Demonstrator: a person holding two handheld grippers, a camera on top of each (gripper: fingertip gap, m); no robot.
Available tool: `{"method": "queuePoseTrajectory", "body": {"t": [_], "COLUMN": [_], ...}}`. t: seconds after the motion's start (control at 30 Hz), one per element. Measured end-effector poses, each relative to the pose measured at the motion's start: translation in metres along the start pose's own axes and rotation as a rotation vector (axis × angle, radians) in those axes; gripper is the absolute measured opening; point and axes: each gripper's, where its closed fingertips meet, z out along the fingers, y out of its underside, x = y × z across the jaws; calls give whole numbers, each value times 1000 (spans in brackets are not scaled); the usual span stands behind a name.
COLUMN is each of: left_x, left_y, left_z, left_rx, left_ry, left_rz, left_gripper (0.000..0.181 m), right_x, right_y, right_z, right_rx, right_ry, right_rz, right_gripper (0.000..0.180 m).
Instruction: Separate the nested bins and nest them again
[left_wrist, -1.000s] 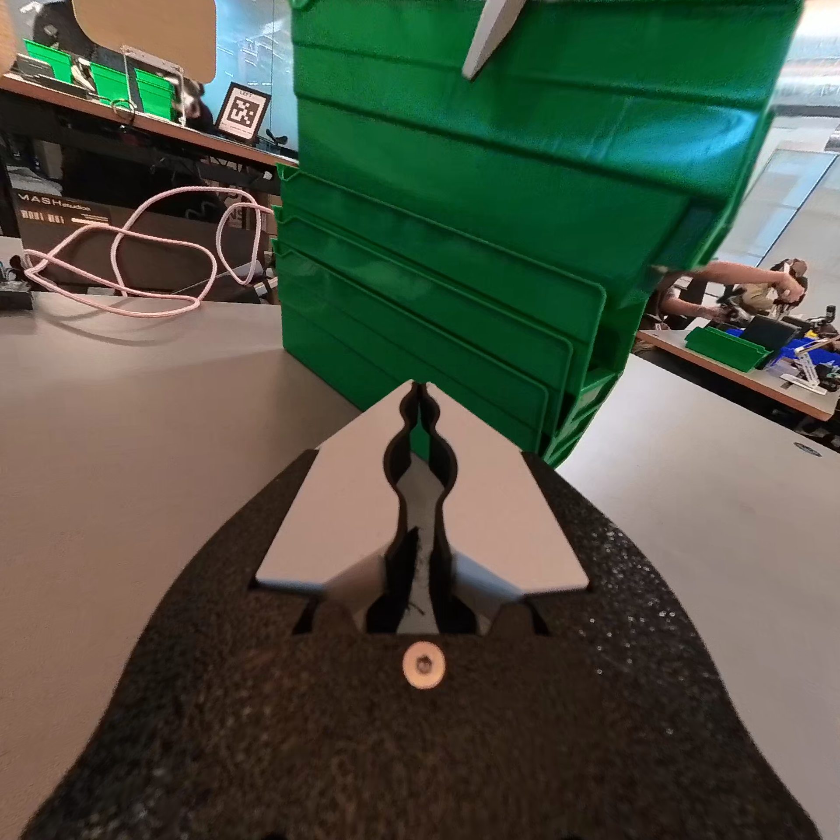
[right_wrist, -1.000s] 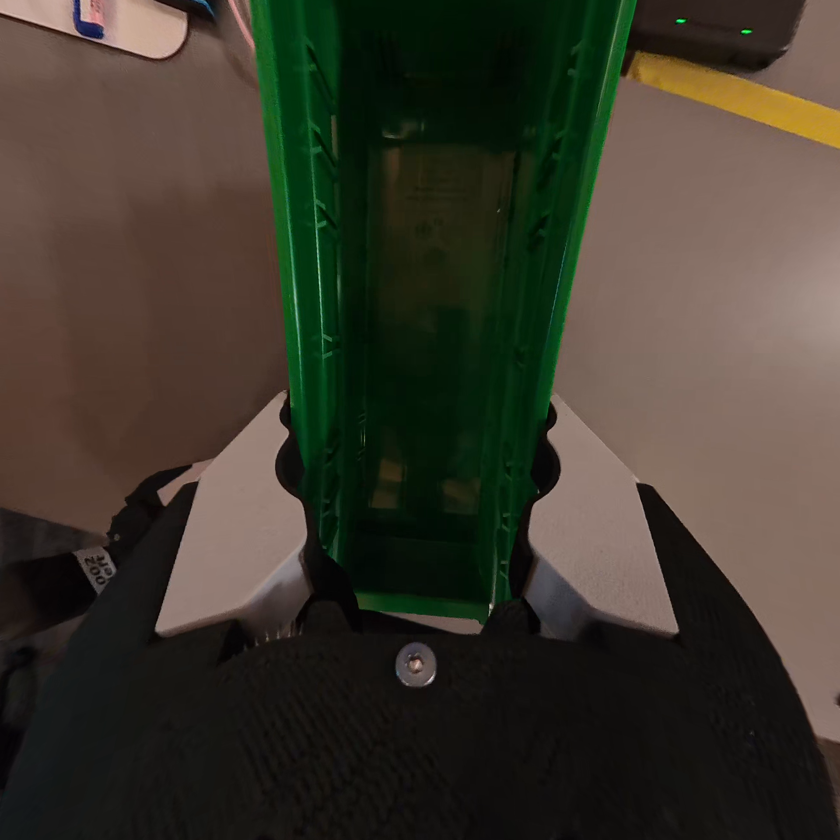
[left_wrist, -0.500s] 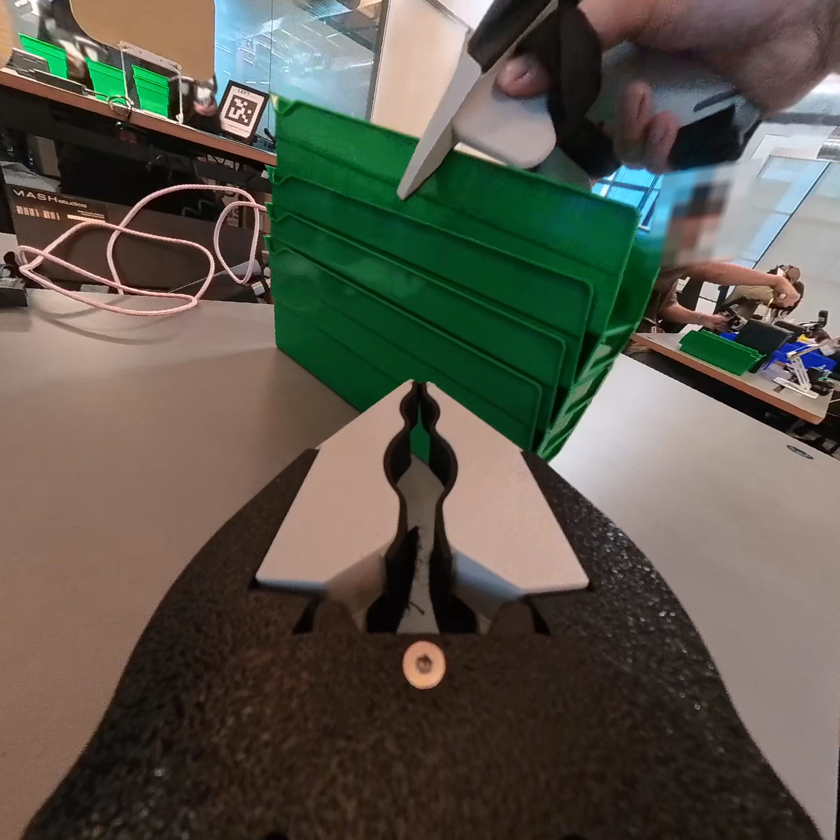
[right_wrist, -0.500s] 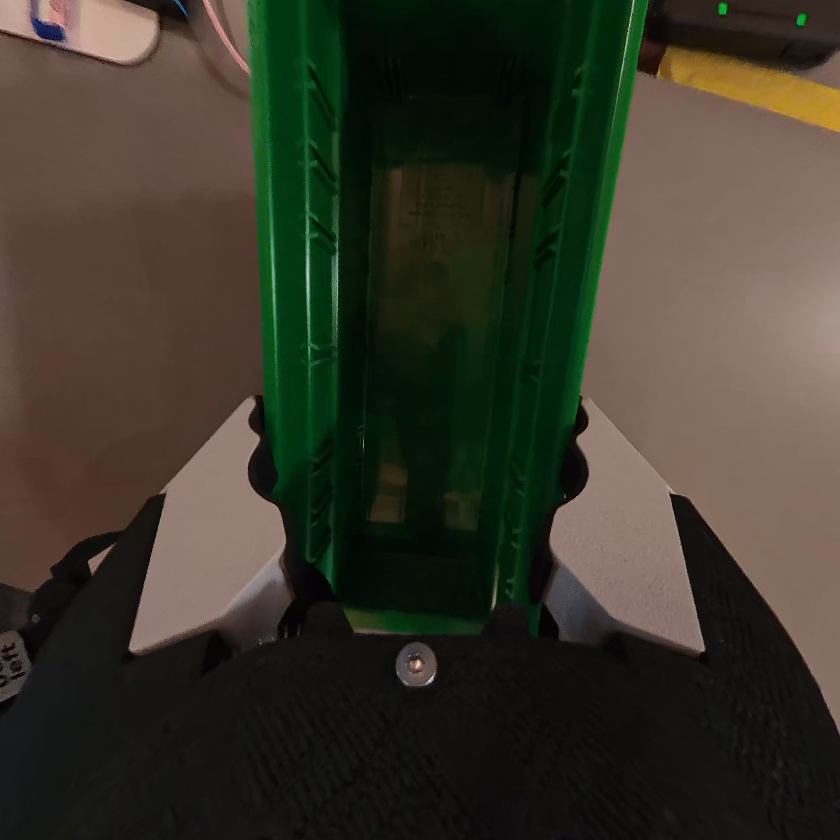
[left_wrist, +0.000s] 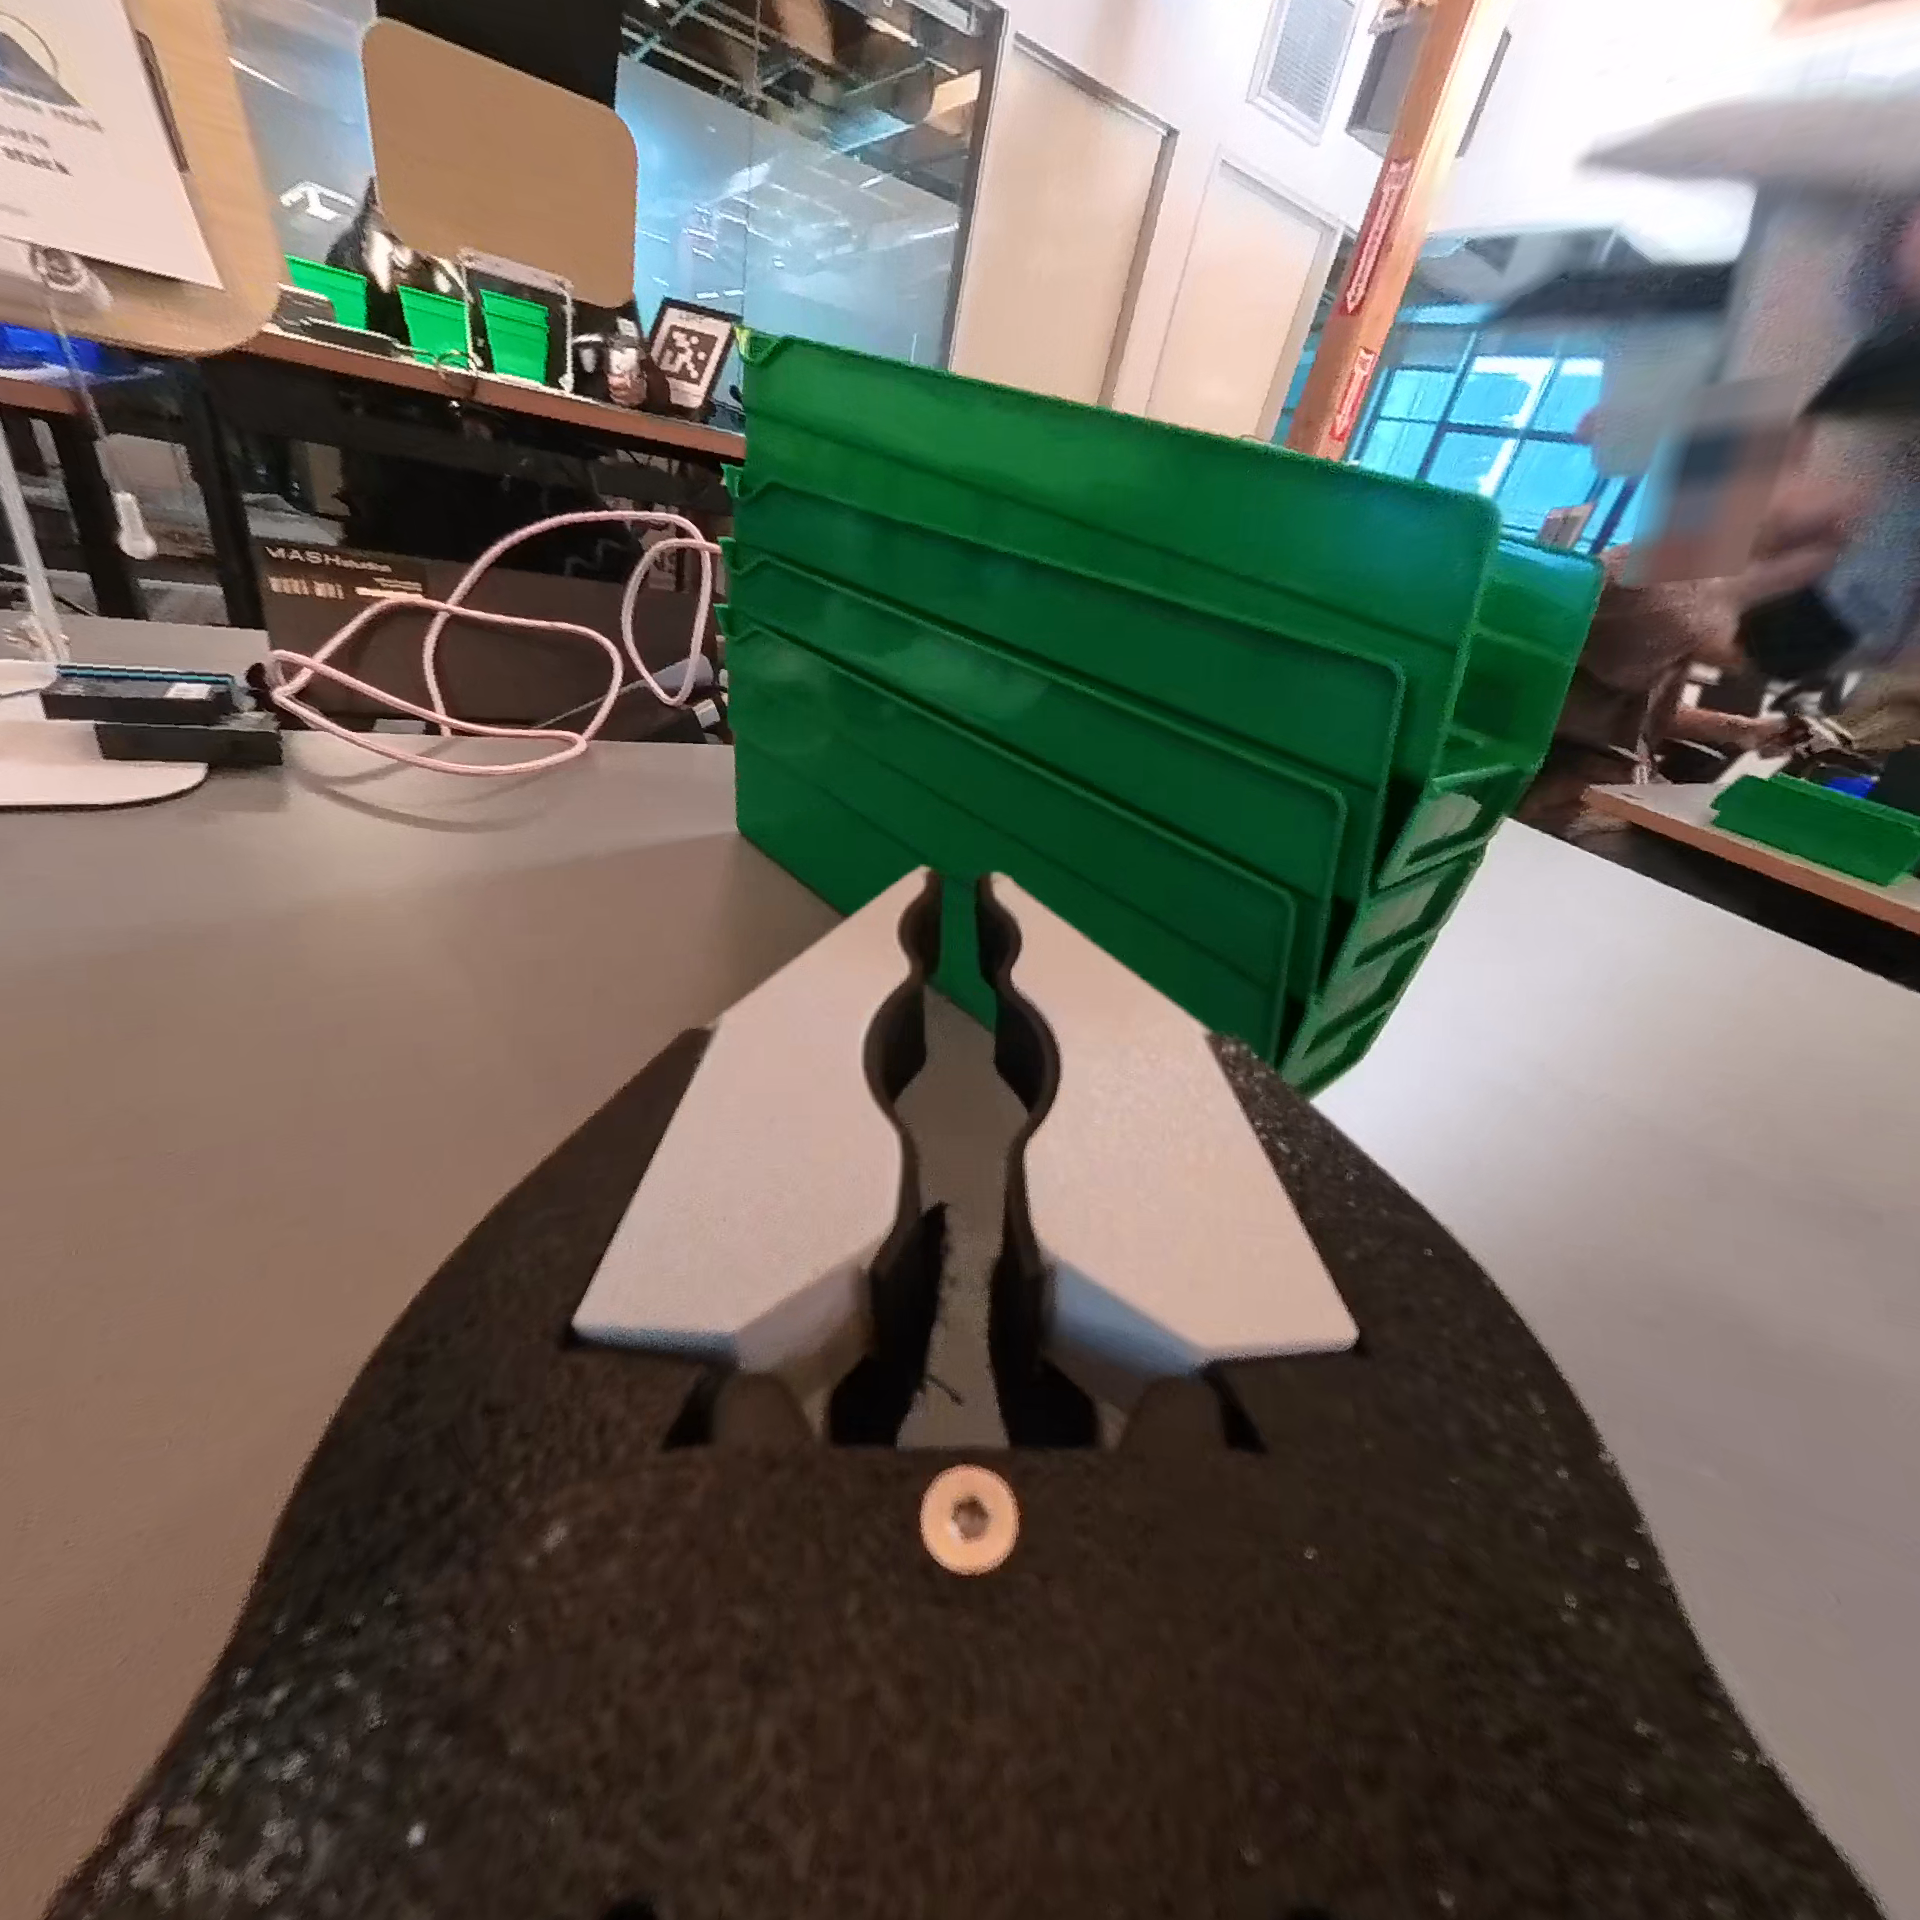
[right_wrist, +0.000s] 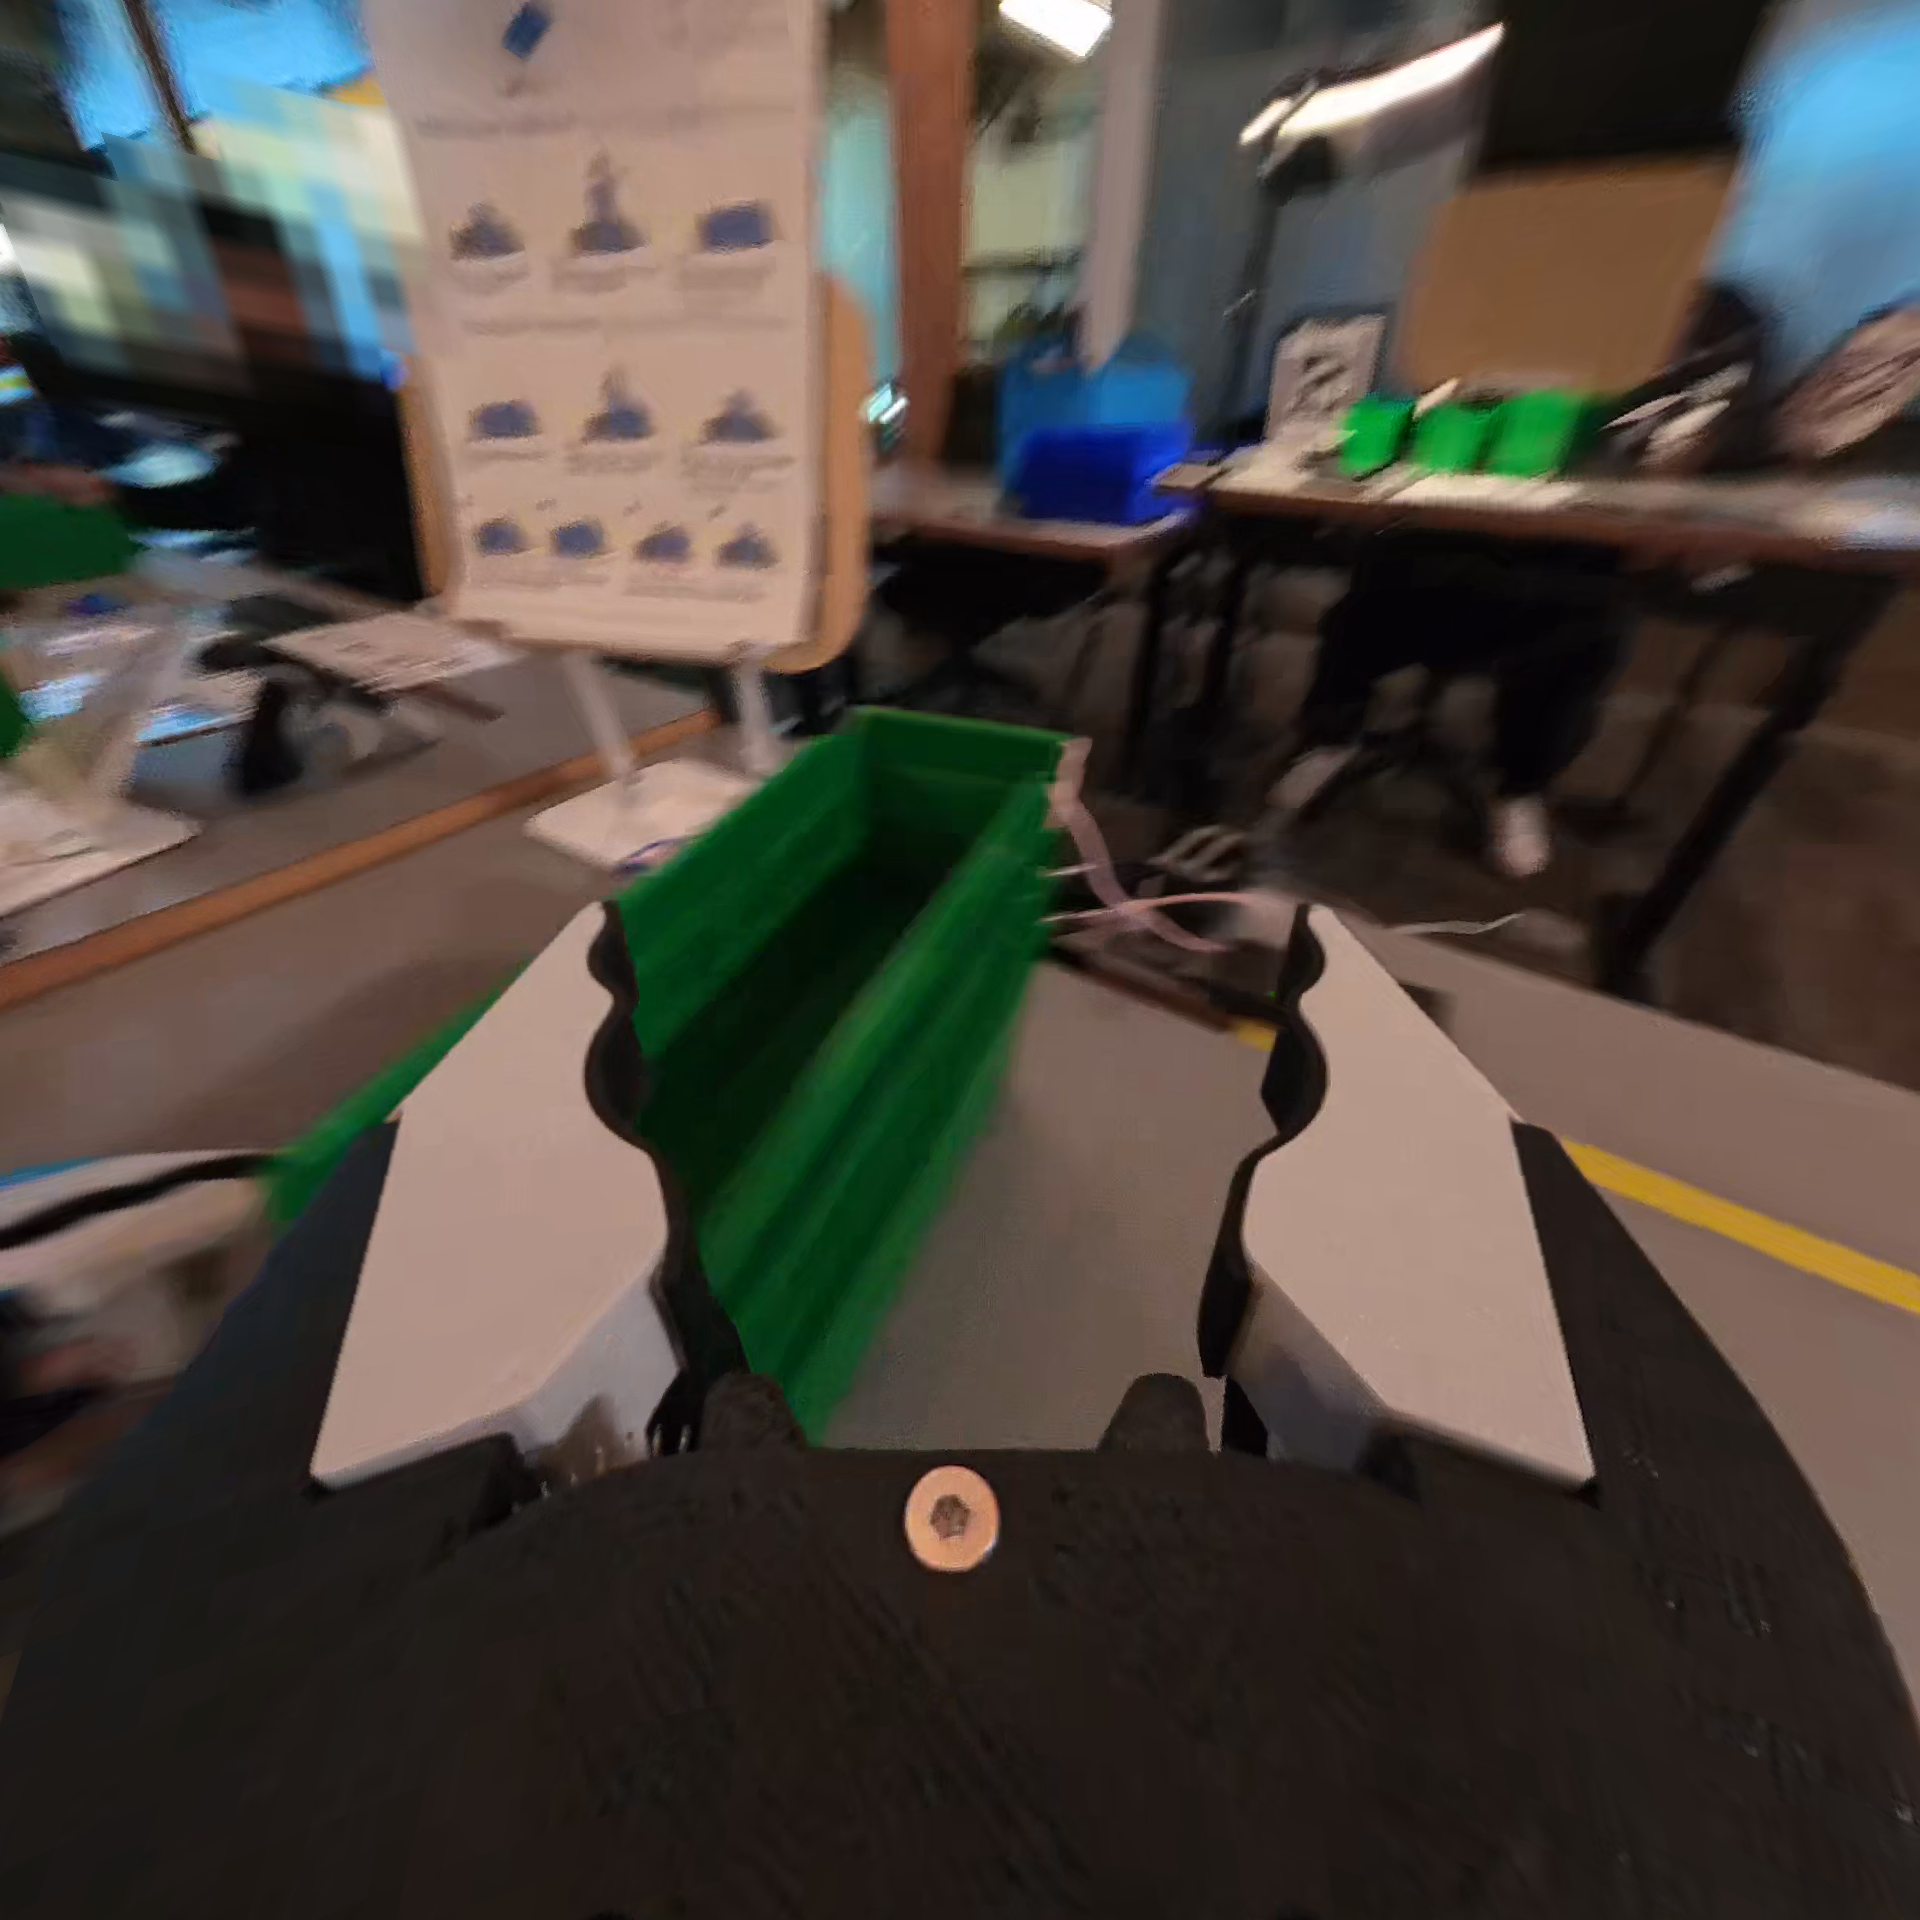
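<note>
A stack of several nested green bins (left_wrist: 1091, 665) stands on the grey table (left_wrist: 364, 1039), straight ahead of my left gripper (left_wrist: 958, 888). The left gripper is empty, its jaws almost together with only a thin slit between them, and it sits just short of the stack's lower edge. In the blurred right wrist view the same stack (right_wrist: 831, 935) lies ahead and slightly left. My right gripper (right_wrist: 956, 935) is wide open and empty; its left finger (right_wrist: 520, 1143) overlaps the near side of the stack, and I cannot tell whether they touch.
A pink cord (left_wrist: 468, 665), black devices (left_wrist: 156, 717) and a white stand base (left_wrist: 94, 774) lie at the table's far left. A poster board on a stand (right_wrist: 623, 343) is behind the stack. Yellow tape (right_wrist: 1714, 1226) marks the table at right. A blurred person (left_wrist: 1818, 468) stands right.
The right gripper opened and let go of the top bin, which now sits nested in the stack. The right gripper swung up and back. The left jaws parted a sliver.
</note>
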Motion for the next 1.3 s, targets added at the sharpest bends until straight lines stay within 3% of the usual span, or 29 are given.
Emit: {"method": "queuePoseTrajectory", "body": {"t": [0.1, 0.33, 0.47, 0.57, 0.73, 0.87, 1.0, 1.1, 1.13, 1.23, 1.3], "left_x": [-6, -7, -8, 2, 11, 23, 54, 71, 76, 87, 96], "left_y": [-4, -7, -2, 2, 14, 6, 3, 1, 7, 39, 41], "left_z": [-2, -2, 1, 2, 7, 7, 11, 24, 34, 64, 80], "left_rx": [24, 30, 0, -19, -91, -49, -20, 52, 30, -176, -198], "left_ry": [-27, -73, -93, -56, -92, -126, -91, -101, -106, -146, -154], "left_rz": [-16, 62, 88, 145, 265, 300, 173, -1, -20, 98, 147], "left_gripper": [11, 18, 28, 8, 9, 43, 80, 149, 159, 159, 159], "right_x": [72, 192, 215, 212, 198, 192, 194, 201, 202, 203, 201], "right_y": [35, 136, 134, 123, 135, 140, 143, 144, 144, 143, 143], "right_z": [-25, -57, -67, -71, -73, -83, -93, -96, -96, -98, -98], "right_rx": [124, 130, 194, 240, 232, 225, 223, 231, 231, 239, 238], "right_ry": [177, 393, 399, 349, 168, 56, -12, -39, -49, -56, -57], "right_rz": [-51, -111, -167, -245, -160, -135, -106, -21, 6, 34, 19], "right_gripper": [114, 108, 107, 104, 99, 97, 97, 97, 97, 97, 97]}}
